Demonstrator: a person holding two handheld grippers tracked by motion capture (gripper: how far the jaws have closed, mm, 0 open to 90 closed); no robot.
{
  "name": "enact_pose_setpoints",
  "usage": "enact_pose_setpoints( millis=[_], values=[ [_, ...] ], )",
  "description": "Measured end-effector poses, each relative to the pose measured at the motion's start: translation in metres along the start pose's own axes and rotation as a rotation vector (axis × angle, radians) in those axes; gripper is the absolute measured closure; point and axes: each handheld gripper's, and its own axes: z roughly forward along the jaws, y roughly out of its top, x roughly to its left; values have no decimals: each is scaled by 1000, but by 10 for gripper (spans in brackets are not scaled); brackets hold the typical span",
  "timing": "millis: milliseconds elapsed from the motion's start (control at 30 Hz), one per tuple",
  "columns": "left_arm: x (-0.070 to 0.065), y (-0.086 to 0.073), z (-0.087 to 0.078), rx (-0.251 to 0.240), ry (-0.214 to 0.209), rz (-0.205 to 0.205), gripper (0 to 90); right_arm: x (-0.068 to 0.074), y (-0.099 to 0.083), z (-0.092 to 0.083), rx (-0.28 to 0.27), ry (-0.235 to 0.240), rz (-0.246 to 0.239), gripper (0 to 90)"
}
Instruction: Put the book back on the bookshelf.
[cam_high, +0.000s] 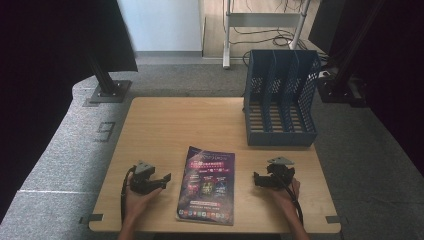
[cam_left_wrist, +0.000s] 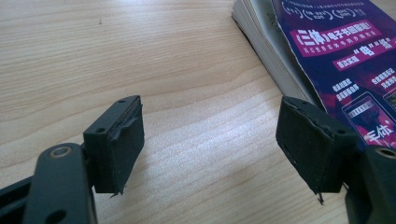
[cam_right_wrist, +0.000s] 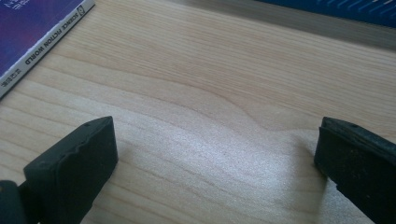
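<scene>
At the near edge of the desk (cam_high: 150, 125), the person's two hands come in from below, each holding a gripper low over the wood. The left gripper (cam_high: 162, 178) sits to the left of a magazine (cam_high: 207, 185), pointing toward it, with its jaws spread wide and nothing between them; in the left gripper view one jaw stands just beside the magazine's page edge, the other out over bare wood. The right gripper (cam_high: 256, 180) sits on the magazine's other side, a little apart from it, and points back toward it. Its jaws are also spread wide and hold nothing, and in the right gripper view only wood grain lies between them, with the magazine's spine at the upper left corner. The magazine lies flat between the two grippers, its purple cover up, close to the near edge. Farther back, on the right part of the desk, stands a blue file rack (cam_high: 280, 95) with upright dividers, its slots open toward the person.
</scene>
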Motion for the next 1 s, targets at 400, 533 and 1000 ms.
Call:
enact_pose_setpoints(
  millis=[400, 533, 1000],
  values=[
    [-7, 1, 5, 22, -37, 1, 233, -1, 0, -1, -7, -3, 5, 17],
    [-6, 2, 5, 15, -51, -10, 231, -3, -1, -2, -10, -6, 9, 31],
    [-13, 6, 0, -13, -65, -14, 232, 0, 5, -15, -67, 14, 35, 71]
  ],
)
